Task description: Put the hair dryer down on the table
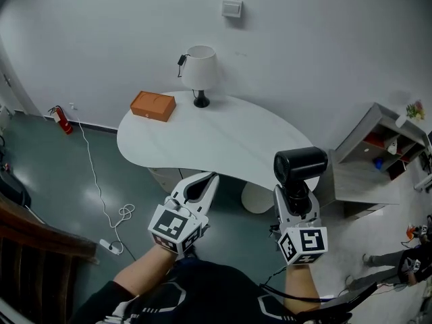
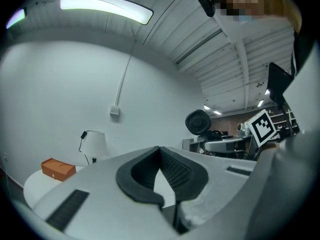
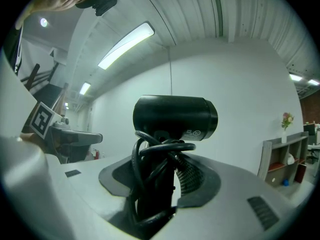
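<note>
A black hair dryer (image 1: pixel 300 164) stands upright in my right gripper (image 1: pixel 295 198), which is shut on its handle. In the right gripper view the dryer's barrel (image 3: pixel 175 118) lies crosswise above the jaws, and its black cord is wound around the handle between the pads. The dryer hangs in the air at the near right edge of the white table (image 1: pixel 216 140), off its surface. My left gripper (image 1: pixel 211 178) hovers by the table's near edge, shut with nothing in it; its tips meet in the left gripper view (image 2: pixel 160 151). That view also shows the dryer's (image 2: pixel 198 122) grille end off to the right.
A white lamp (image 1: pixel 200 69) and an orange box (image 1: pixel 153 105) stand at the far side of the table. A grey shelf unit (image 1: pixel 378 154) stands to the right. On the floor at the left lie a red fire extinguisher (image 1: pixel 61 119) and a white cable with a power strip (image 1: pixel 111 245).
</note>
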`<state>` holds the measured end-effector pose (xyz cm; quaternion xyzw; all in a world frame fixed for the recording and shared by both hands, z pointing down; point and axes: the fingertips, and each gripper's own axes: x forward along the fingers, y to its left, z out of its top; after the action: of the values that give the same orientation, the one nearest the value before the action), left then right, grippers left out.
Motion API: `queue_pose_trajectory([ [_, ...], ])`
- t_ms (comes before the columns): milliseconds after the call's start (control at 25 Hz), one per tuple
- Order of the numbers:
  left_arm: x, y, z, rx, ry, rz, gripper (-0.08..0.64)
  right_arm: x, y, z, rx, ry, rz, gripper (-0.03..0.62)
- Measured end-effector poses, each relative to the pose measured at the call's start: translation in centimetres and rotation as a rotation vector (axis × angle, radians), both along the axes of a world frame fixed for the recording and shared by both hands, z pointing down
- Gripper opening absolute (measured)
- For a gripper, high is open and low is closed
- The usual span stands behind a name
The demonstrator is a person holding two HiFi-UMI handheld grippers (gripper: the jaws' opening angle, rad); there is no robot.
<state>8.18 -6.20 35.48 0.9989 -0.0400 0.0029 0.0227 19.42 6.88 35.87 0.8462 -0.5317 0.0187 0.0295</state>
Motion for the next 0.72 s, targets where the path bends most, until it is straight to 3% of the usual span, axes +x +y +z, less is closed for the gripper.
queue_pose_trajectory([
  [720,1.3,-11.5,0.5,0.017,-0.009,0.018,0.006,1.8,-12.6,0.9,-0.078,0.036,-0.1,0.223],
])
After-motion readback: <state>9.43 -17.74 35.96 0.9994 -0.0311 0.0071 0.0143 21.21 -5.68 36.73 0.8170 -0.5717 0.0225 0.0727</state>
